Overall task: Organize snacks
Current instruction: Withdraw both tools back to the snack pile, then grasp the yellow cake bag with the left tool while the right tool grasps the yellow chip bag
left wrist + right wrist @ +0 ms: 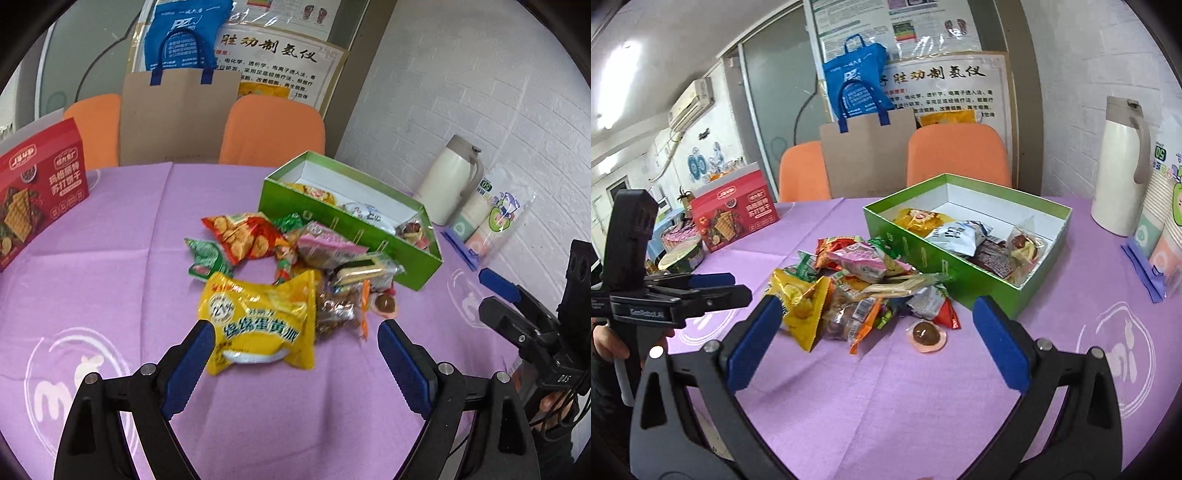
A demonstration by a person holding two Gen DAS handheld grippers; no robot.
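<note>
The left gripper (295, 354) is released, its blue pads spread wide and holding nothing. It hovers above the purple tablecloth (110, 258) at the near edge of the snack pile. Its left pad (192, 354) sits just beside the yellow egg-yolk pastry packet (258, 321), the nearest item. The right gripper (875, 343) is likewise released and empty, hovering near the pile's right side. The round chocolate jelly cup (925, 334) lies between its fingers, apart from both.

The likely step in hand is picking the yellow packet. Recommended procedure:
1. Centre the packet between both pads before closing.
2. Descend until the pads bracket the packet's body, not its crimped end.
3. Close gently; the packet appears soft and air-filled and may slip or crush.
4. Lift clear of neighbouring wrappers before moving toward the box.

Beyond the pile stands the green box (280, 199), open, at the far right. It already holds several packets, so the task appears partly done.

View differences:
- The right wrist view shows the box interior clearly: a yellow packet, a white packet (960, 236), a dark wrapper and a clear bag, with free space at the far end. The left wrist view shows the interior only partly.
- The left wrist view shows the yellow packet's printed face; the right wrist view shows it edge-on.
- Each view shows the other gripper at its margin.

Farthest: a red biscuit box (40, 192) at far left, a white thermos (1119, 166) at far right.
</note>
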